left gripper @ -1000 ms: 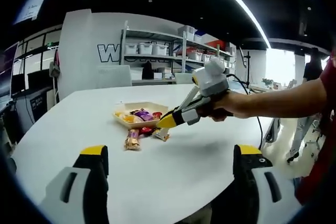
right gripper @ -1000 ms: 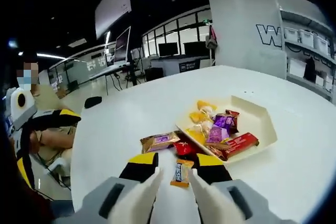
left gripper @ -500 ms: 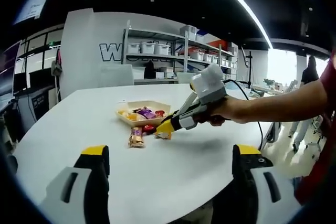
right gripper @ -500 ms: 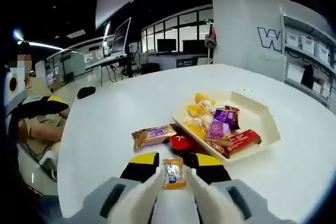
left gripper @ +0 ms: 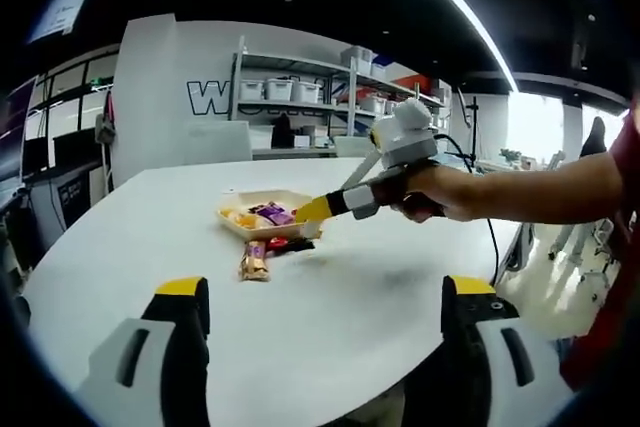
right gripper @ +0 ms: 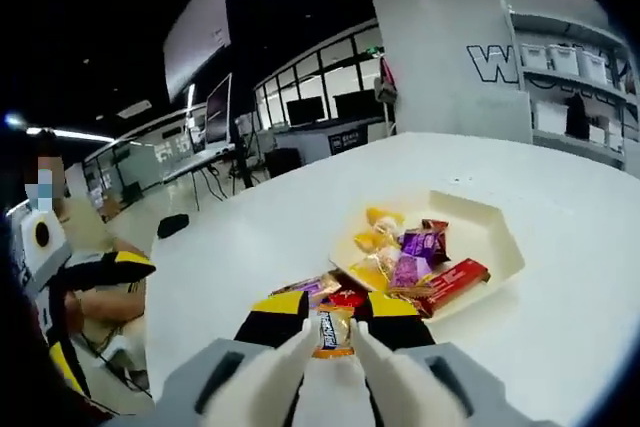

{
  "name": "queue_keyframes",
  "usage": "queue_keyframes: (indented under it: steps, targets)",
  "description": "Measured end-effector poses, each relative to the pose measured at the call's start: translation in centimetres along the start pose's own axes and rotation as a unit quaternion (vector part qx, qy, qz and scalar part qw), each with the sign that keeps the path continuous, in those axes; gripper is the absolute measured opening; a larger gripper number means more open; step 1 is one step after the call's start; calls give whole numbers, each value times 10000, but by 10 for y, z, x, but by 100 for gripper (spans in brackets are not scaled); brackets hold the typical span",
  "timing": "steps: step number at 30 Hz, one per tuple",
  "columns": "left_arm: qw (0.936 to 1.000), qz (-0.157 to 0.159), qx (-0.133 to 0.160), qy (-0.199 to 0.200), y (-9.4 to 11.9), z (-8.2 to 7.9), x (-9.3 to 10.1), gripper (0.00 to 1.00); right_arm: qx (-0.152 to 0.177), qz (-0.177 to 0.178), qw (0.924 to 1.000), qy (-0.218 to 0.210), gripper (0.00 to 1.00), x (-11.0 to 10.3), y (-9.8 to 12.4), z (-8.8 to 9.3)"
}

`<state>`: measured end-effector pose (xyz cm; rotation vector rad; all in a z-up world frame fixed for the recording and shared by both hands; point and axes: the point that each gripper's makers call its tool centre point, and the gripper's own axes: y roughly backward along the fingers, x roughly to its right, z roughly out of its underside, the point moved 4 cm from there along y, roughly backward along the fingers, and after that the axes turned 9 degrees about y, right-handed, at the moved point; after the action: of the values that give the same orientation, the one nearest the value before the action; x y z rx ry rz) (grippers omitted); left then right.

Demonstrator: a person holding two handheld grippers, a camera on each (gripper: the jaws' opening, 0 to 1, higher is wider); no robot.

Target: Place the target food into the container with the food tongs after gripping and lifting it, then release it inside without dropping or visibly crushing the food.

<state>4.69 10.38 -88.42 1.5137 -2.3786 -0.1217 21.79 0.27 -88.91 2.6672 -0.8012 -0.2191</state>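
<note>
My right gripper (right gripper: 335,311) is shut on a small orange snack packet (right gripper: 333,335), held above the white table just short of the cream tray (right gripper: 487,235). Yellow, purple and red wrapped snacks (right gripper: 410,257) lie in the tray's near half. In the left gripper view the right gripper (left gripper: 312,209), gripped by a hand, hovers at the right edge of the tray (left gripper: 285,196). My left gripper (left gripper: 328,299) stands open over the table's near side, jaws far apart, nothing between them.
A brown snack bar (left gripper: 252,261) and a red packet (left gripper: 276,244) lie on the table (left gripper: 360,287) in front of the tray. The left gripper (right gripper: 105,271) shows at the left of the right gripper view. Shelves with bins (left gripper: 300,94) stand behind the table.
The right gripper has closed on the orange packet, lifted it off the table and carried it up toward the tray's edge. The left gripper has stayed put.
</note>
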Motion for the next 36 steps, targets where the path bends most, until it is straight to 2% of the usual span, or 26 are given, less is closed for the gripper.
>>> queue_keyframes:
  steps: [9,16,19,36]
  targets:
    - [10000,37,10,65,0,2,3,95,71,151,9998,70,16,18,16,-15]
    - [10000,67,31,40,1,-1,5,95,219,228,9993,212,17,24,25,-42]
    - [10000,65,39,28,0,-3,4,94,225,271,9985,415,17,28,25,-53]
    - [9999,31,104,51,1,-6,0,94,484,404,9956,697,18,43,25,-101]
